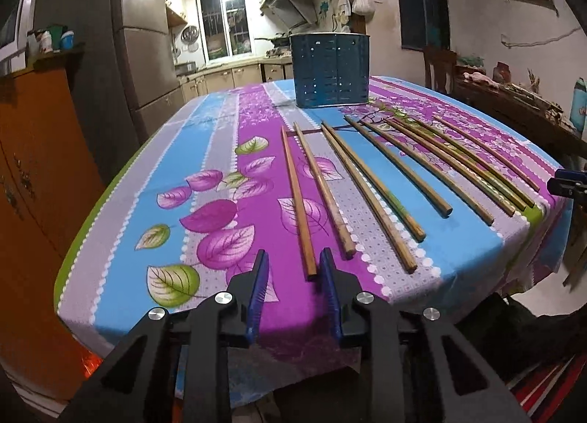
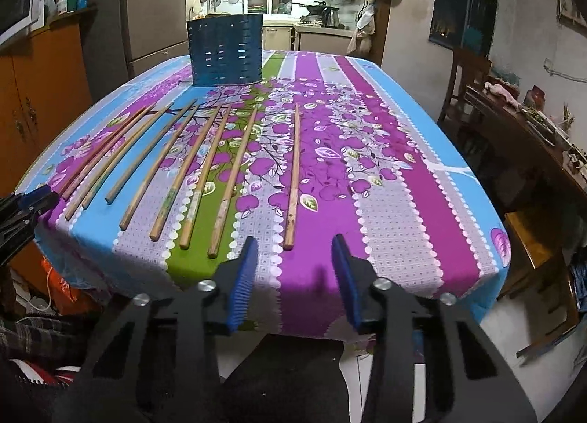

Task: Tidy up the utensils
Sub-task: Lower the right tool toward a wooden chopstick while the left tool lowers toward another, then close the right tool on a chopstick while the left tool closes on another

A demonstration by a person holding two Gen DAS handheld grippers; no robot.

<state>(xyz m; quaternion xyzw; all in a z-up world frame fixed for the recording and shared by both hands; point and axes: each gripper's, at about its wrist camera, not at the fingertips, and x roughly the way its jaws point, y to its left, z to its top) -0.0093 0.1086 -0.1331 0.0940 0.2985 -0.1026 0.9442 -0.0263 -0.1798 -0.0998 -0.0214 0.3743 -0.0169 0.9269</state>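
In the left wrist view the left gripper point(image 1: 293, 261) hangs at the near edge of the table point(image 1: 121, 181), its blue pads narrowed but gripping nothing: the blunt near end of the leftmost chopstick point(image 1: 298, 203) lies just ahead of the gap, close to the right-hand pad, apparently lined up so the jaws can close across it. The other chopsticks fan out to the right in a rough row, thick ends toward the edge, which looks like a deliberate layout for taking them one at a time. The perforated blue utensil holder point(image 1: 330, 70) stands upright beyond their far tips, seemingly empty, and is the likely destination. This view alone shows how close the pads sit to that first stick, and it catches only a tip of the other gripper at the right border. In the right wrist view the right gripper point(image 2: 295, 250) is likewise partly closed and empty, straddling the near end of the rightmost chopstick point(image 2: 294, 173), which lies apart from the rest of the row. Here the holder point(image 2: 224, 52) stands far left, the cloth right of that lone stick is bare, and the left gripper point(image 2: 35, 203) shows only as a blue tip at the left border.
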